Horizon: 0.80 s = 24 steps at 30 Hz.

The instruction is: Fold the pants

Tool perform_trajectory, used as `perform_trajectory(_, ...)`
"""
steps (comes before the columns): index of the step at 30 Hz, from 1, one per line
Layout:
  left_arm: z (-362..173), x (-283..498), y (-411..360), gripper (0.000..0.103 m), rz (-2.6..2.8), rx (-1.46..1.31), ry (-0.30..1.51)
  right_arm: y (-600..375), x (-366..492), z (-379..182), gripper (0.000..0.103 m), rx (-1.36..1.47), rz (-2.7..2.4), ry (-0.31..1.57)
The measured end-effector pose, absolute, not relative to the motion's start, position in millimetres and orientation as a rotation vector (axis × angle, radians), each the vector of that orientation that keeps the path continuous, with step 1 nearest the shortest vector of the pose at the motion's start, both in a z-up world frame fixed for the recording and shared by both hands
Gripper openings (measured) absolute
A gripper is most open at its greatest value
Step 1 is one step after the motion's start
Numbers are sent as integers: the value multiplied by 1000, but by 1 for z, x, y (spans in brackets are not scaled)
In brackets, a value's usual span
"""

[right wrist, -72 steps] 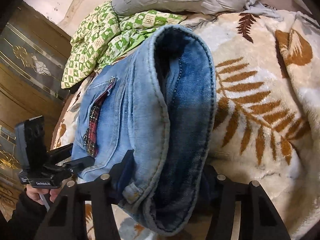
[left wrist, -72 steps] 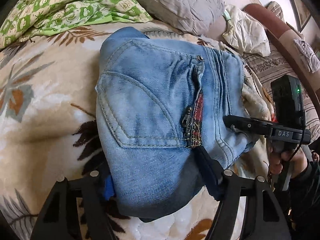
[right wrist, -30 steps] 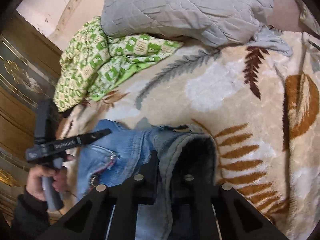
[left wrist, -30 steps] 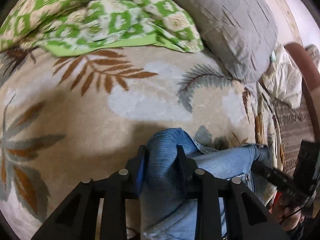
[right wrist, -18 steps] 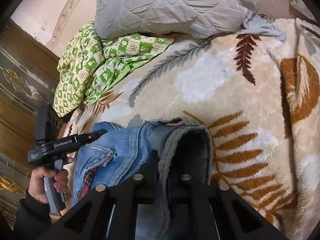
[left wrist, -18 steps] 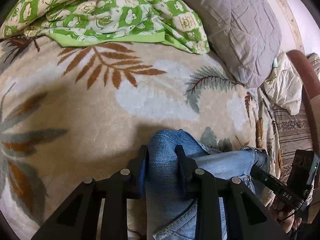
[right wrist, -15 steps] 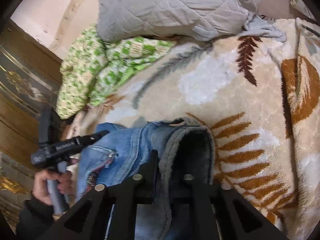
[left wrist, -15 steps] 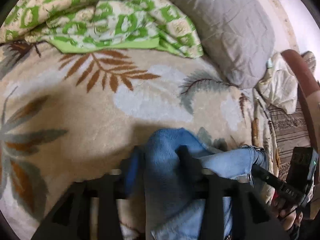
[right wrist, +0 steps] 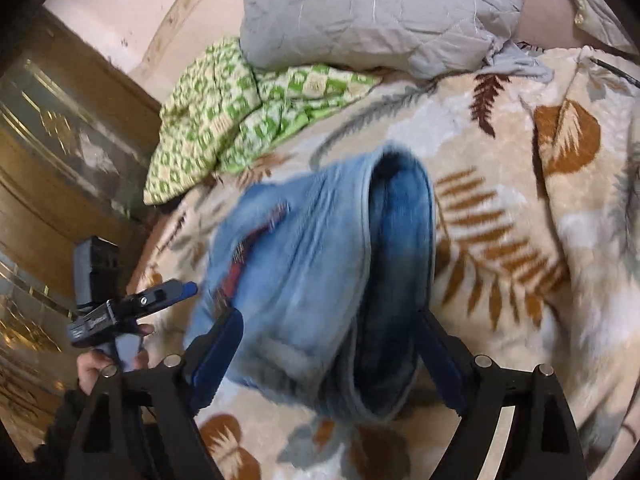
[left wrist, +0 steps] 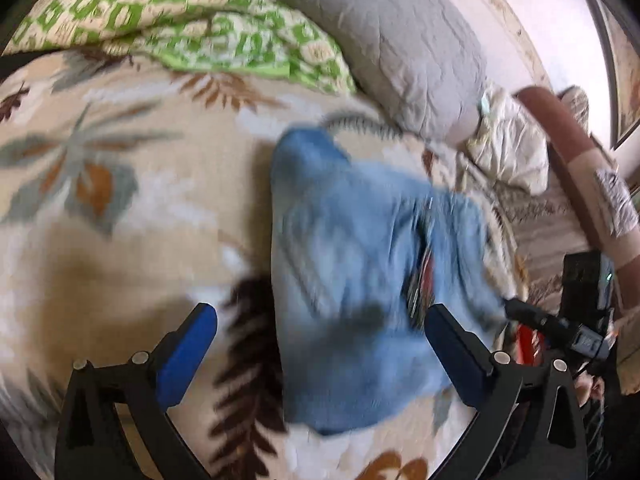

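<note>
The blue jeans (left wrist: 360, 280) lie folded in a thick bundle on the leaf-patterned blanket (left wrist: 120, 240); they also show in the right wrist view (right wrist: 320, 280), waistband opening facing me. My left gripper (left wrist: 320, 328) is open, its jaws wide apart on either side of the bundle's near end, holding nothing. My right gripper (right wrist: 328, 336) is open too, jaws spread around the near end of the jeans. Each gripper shows in the other's view: the right one (left wrist: 560, 328) at the jeans' right side, the left one (right wrist: 152, 300) at their left. Both views are blurred by motion.
A green checked quilt (left wrist: 180, 20) and a grey pillow (left wrist: 380, 40) lie at the head of the bed. A cream cloth (left wrist: 508, 152) and a brown rounded bed edge (left wrist: 576, 160) are at the right. A wooden cabinet (right wrist: 60, 160) stands left of the bed.
Both grippers were shut on the jeans half a second ago; both have opened and pulled back, and the folded jeans have dropped onto the blanket.
</note>
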State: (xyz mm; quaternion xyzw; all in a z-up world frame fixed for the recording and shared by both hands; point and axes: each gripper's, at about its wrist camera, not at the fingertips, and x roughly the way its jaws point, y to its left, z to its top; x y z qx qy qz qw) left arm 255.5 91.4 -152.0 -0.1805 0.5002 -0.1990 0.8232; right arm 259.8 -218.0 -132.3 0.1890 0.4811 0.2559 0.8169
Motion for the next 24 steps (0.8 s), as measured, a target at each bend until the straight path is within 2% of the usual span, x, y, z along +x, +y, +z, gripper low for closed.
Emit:
perform_trajectory(3, -165, 247, 84, 103, -422, -374, 1080, -216, 251, -144, 87, 426, 574, 1031)
perform_trajectory(5, -167, 244, 82, 103, -408, -364, 1051, -211, 248, -148, 76, 366, 553, 1023)
perform_trajectory(6, -168, 243, 81, 103, -399, -364, 1043, -209, 248, -151, 65, 340, 545, 1033)
perform_trajectory(7, -169, 244, 79, 101, -388, -351, 1047, -208, 250, -155, 60, 337, 546, 1047)
perform_trajectory(8, -170, 244, 76, 91, -370, -315, 1048, -209, 251, -158, 58, 345, 540, 1050)
perform_trajectory(9, -170, 245, 75, 71, -360, -294, 1046, -210, 251, -159, 54, 347, 536, 1047)
perform_trajectory(10, -169, 246, 75, 58, -367, -287, 1047, -211, 252, -161, 48, 350, 535, 1045)
perform_trajectory(11, -171, 248, 76, 38, -415, -336, 1071, -213, 251, -161, 45, 344, 523, 1041)
perform_trajectory(24, -178, 247, 81, 39, -418, -359, 1073, -214, 249, -166, 44, 342, 519, 1030)
